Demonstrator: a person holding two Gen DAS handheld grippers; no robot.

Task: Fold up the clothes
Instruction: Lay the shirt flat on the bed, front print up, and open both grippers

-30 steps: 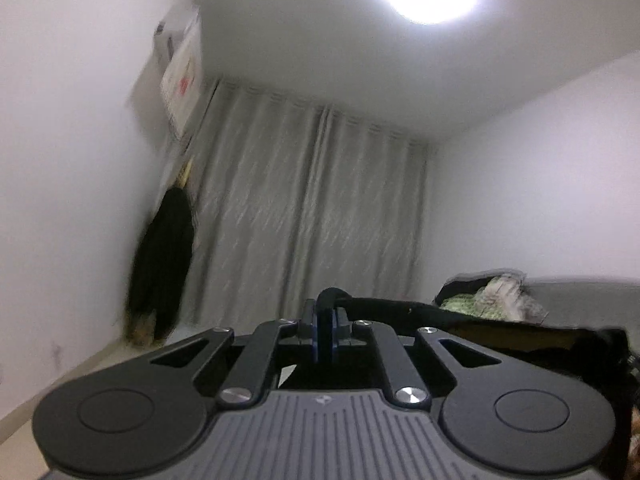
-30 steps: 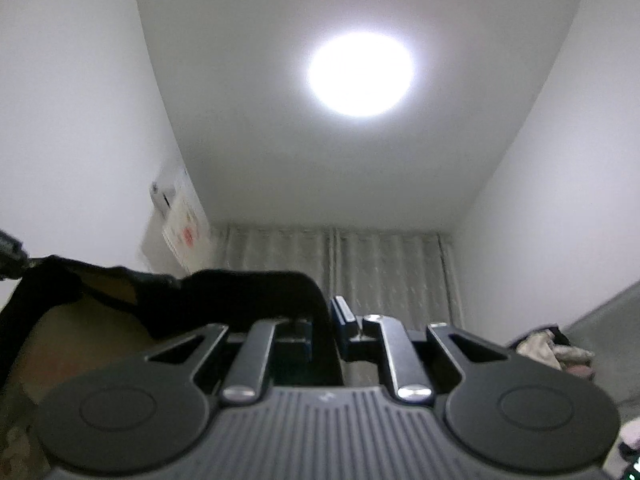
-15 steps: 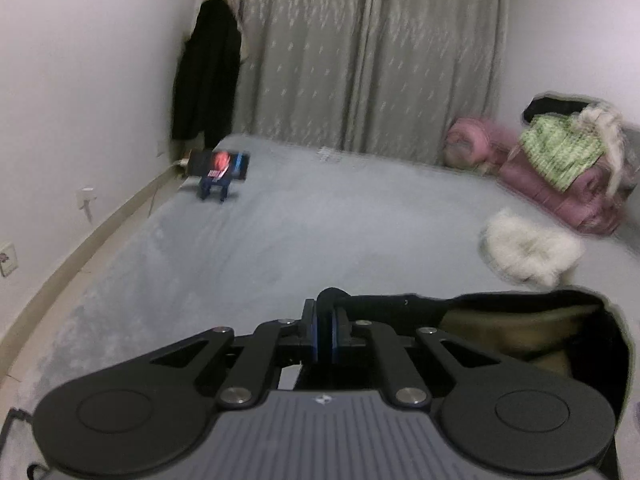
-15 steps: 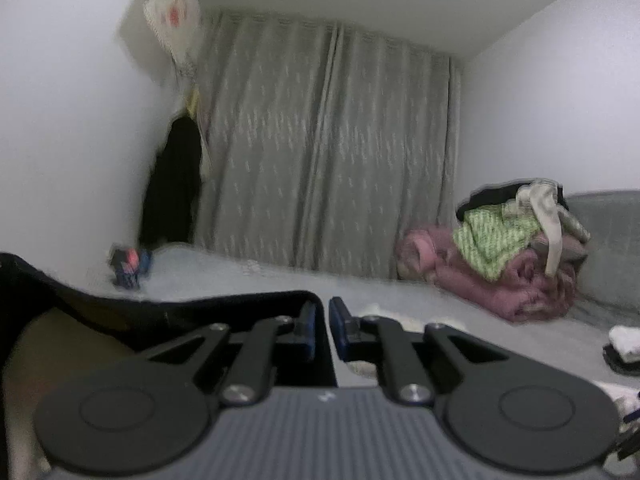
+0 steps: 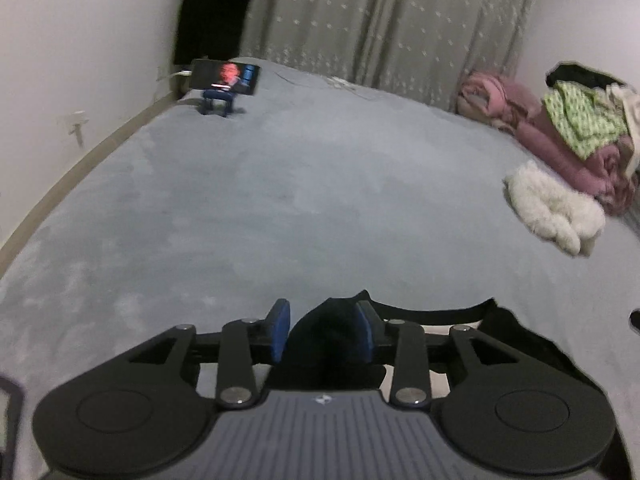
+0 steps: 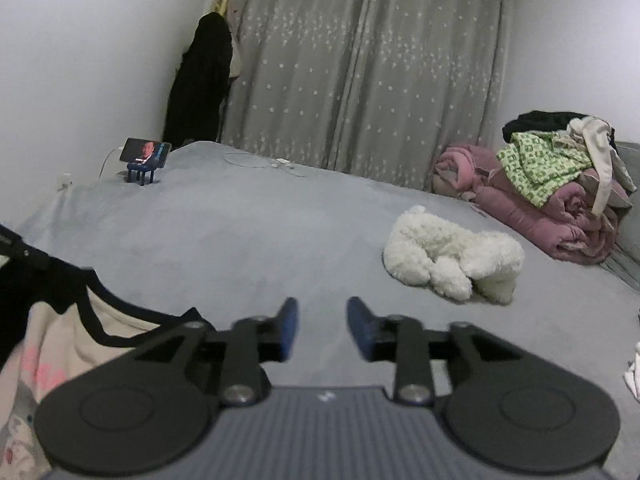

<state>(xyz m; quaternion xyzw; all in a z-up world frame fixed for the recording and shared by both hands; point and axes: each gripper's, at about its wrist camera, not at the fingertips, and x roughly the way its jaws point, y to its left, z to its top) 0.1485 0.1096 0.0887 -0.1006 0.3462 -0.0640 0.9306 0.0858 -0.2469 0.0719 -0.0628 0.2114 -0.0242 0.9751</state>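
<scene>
— Both grippers were low over the grey bed [image 6: 280, 240] then. On the left gripper [image 5: 322, 334] the blue pads [image 5: 279, 330] were parting, and a dark fold of the shirt [image 5: 328, 336] still sat between them, lying against the right-hand pad but no longer pinched from both sides.

— And the other one?

— Jaws of the right gripper [image 6: 322, 328] were spreading too, with nothing between them but bedspread. The shirt's cream front with its black neckline and a pink print lay just to its left, at the near edge of the bed.

— So where was the shirt as a whole?

— Spread at the near end of the bed, under and between the two tools. From the left side I could see the black collar edge and a strip of cream cloth running off to the right.

— What else was on the bed?

— A white fluffy garment [image 6: 452, 256] lay further out to the right, well apart from the shirt. Behind it sat a heap: a pink quilt [image 6: 560, 216] with a green patterned piece [image 6: 536, 164] on top. Far left, a phone on a blue stand [image 6: 145, 156] glowed by the wall, a dark coat [image 6: 200, 80] hanging beside the starred grey curtain [image 6: 360, 60].
</scene>
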